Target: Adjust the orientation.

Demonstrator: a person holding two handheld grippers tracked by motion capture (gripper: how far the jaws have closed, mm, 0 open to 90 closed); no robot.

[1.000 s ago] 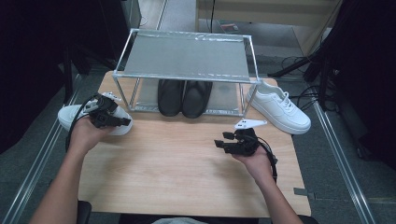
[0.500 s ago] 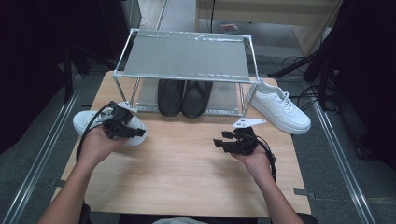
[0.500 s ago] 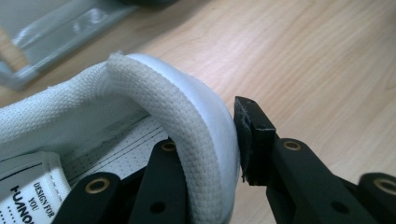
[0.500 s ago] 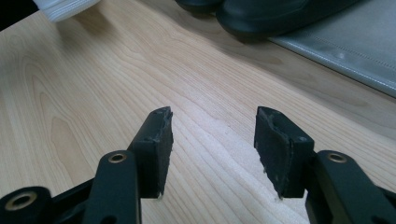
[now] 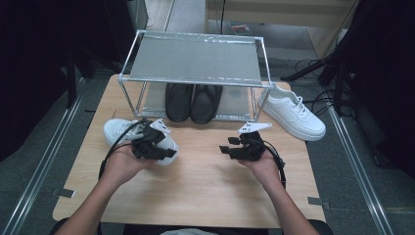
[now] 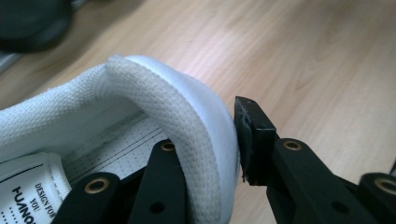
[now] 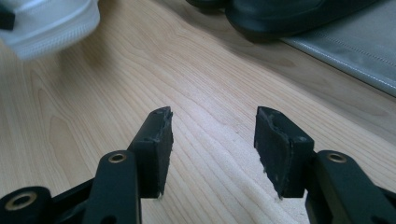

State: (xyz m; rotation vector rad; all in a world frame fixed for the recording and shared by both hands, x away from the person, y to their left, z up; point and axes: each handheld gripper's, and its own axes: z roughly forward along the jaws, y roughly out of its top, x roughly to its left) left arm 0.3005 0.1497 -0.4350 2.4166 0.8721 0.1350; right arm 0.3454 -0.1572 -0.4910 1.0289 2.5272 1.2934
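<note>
A white sneaker (image 5: 120,133) lies on the left part of the wooden table (image 5: 195,186). My left gripper (image 5: 155,147) is shut on its padded heel collar (image 6: 187,116), one jaw inside the shoe and one against the outer heel. My right gripper (image 5: 230,149) hovers low over the middle of the table, open with bare wood between its pads (image 7: 280,149). The second white sneaker (image 5: 292,111) stands at the right, beside the wire rack (image 5: 193,63). A pair of black shoes (image 5: 192,102) sits on the rack's lower shelf.
The metal rack takes up the back middle of the table, its mesh top bare. Cables lie on the floor to the right. Metal rails run along both sides of the table. Bare wood lies between my hands and toward the front edge.
My left gripper has carried the white sneaker rightward from the table's left edge toward the middle. My right gripper has stayed where it was.
</note>
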